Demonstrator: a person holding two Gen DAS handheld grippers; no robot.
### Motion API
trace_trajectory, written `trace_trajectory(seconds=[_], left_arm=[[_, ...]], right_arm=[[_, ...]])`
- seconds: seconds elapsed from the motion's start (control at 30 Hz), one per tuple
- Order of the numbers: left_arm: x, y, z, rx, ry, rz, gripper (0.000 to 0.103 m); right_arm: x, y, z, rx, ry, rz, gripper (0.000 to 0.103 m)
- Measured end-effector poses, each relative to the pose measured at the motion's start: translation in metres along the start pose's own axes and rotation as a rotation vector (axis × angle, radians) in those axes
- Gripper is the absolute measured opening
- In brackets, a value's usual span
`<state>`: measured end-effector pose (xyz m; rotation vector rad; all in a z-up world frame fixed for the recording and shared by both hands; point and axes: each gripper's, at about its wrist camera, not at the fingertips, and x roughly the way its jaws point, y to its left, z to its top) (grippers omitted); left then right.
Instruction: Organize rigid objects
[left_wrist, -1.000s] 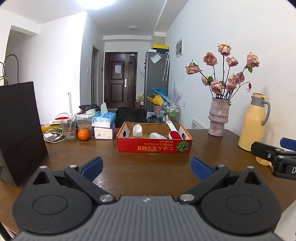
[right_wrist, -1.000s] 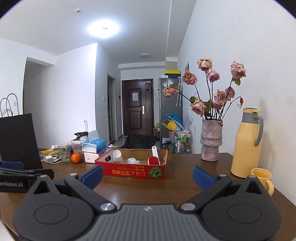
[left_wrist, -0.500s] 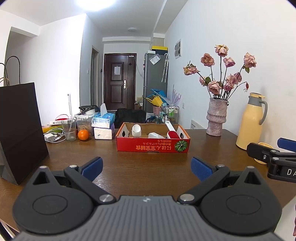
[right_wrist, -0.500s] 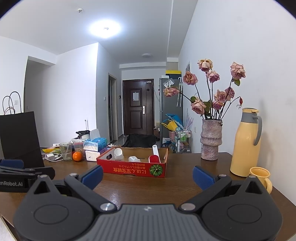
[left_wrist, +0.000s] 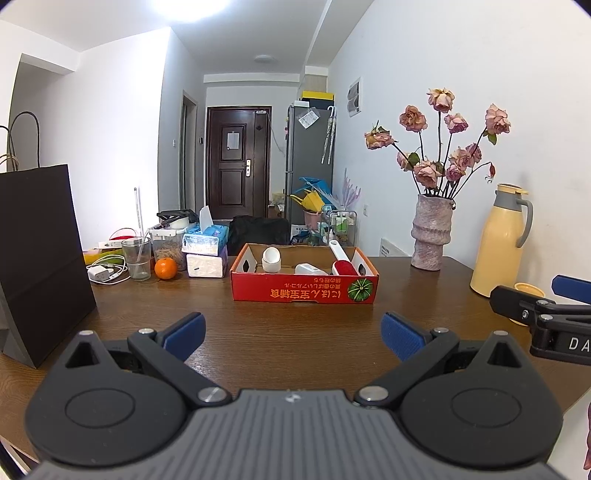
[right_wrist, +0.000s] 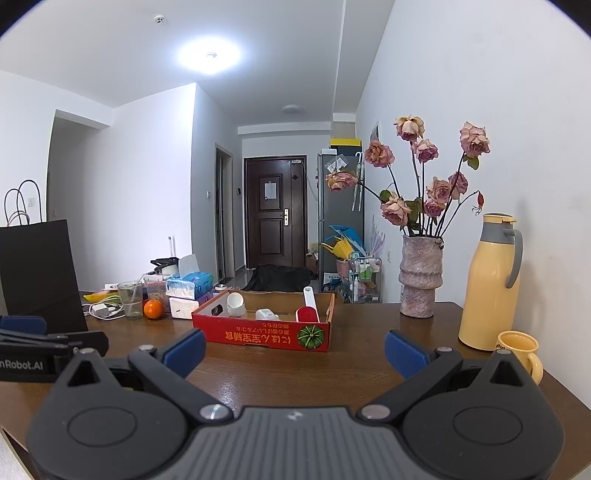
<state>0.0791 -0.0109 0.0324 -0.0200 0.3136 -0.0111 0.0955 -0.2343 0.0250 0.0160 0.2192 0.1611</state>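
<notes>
Tongs in both hands stand spread wide above a brown wooden table (left_wrist: 288, 332), with nothing between the blue pads. The left gripper (left_wrist: 293, 334) hangs over the near part of the table, its fingers (left_wrist: 184, 332) pointing toward a red cardboard box (left_wrist: 304, 290) that sits well ahead near the middle. The right gripper (right_wrist: 294, 350) is likewise wide open and holds nothing, and it faces the same box (right_wrist: 264, 334) from a little to the right.

Inside the box lie a white cup (left_wrist: 271, 258) on its side at the left, a small white item (left_wrist: 310, 269) in the middle that is too small to make out, and a red and white lint roller (left_wrist: 341, 260) leaning at the right.

To the left of the box stand a stack of tissue boxes (left_wrist: 207, 251), an orange (left_wrist: 165, 268) and a clear glass (left_wrist: 136, 257), with a black paper bag (left_wrist: 37, 258) near the table's left edge. To the right are a vase of dried roses (right_wrist: 421, 280), a yellow flask (right_wrist: 493, 284) and, just beside the flask, a yellow mug (right_wrist: 519, 350).
</notes>
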Motion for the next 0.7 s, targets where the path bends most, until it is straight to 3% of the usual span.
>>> trace_trajectory(seconds=[0.7], left_arm=[[0.0054,0.0007,-0.0026,-0.007,0.015,-0.012,0.103]], right_arm=[[0.0095,0.0009,-0.0032,-0.002,0.024,-0.003,0.103]])
